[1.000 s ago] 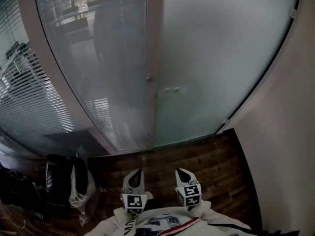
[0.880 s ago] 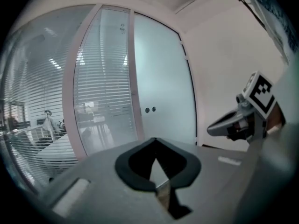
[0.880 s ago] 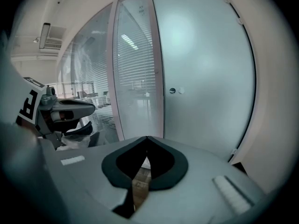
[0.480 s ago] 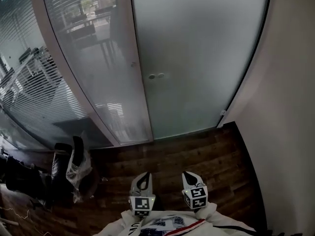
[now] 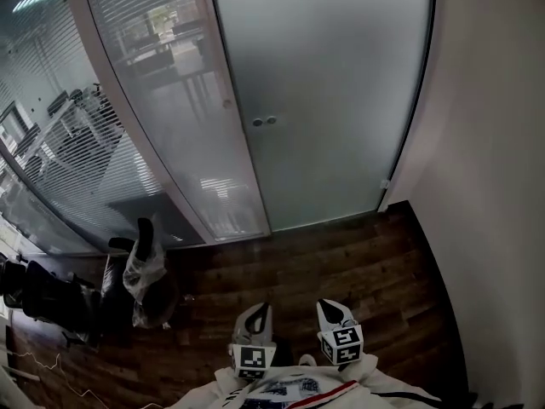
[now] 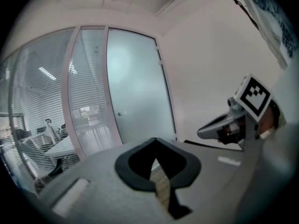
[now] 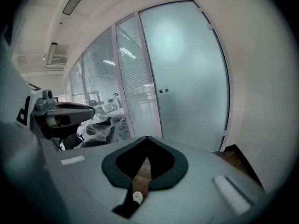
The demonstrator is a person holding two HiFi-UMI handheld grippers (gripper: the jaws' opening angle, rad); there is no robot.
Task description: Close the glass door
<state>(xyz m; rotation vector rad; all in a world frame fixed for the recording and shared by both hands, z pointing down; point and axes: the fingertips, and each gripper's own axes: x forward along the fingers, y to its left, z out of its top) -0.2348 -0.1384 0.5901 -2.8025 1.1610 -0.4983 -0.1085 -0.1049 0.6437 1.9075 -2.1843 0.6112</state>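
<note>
The frosted glass door [image 5: 332,100] stands flush in its frame, with two small round knobs [image 5: 264,121] at its left edge. It also shows ahead in the left gripper view as the door [image 6: 135,87] and in the right gripper view as the door [image 7: 187,69]. My left gripper [image 5: 258,311] and right gripper [image 5: 330,307] hang low and close to my body, side by side, well short of the door. Both are shut with nothing between the jaws. The right gripper [image 6: 219,127] shows at the right of the left gripper view.
Left of the door runs a glass partition with blinds [image 5: 162,100] in a pale frame. A black office chair [image 5: 51,301] and a bin with a plastic bag [image 5: 145,275] stand at the lower left. A white wall [image 5: 494,186] bounds the right. Dark wooden floor [image 5: 341,262] lies before the door.
More wooden floor now lies between my grippers and the door, which looks farther off. The chair and bin have come further into view at the left. Both grippers stayed shut.
</note>
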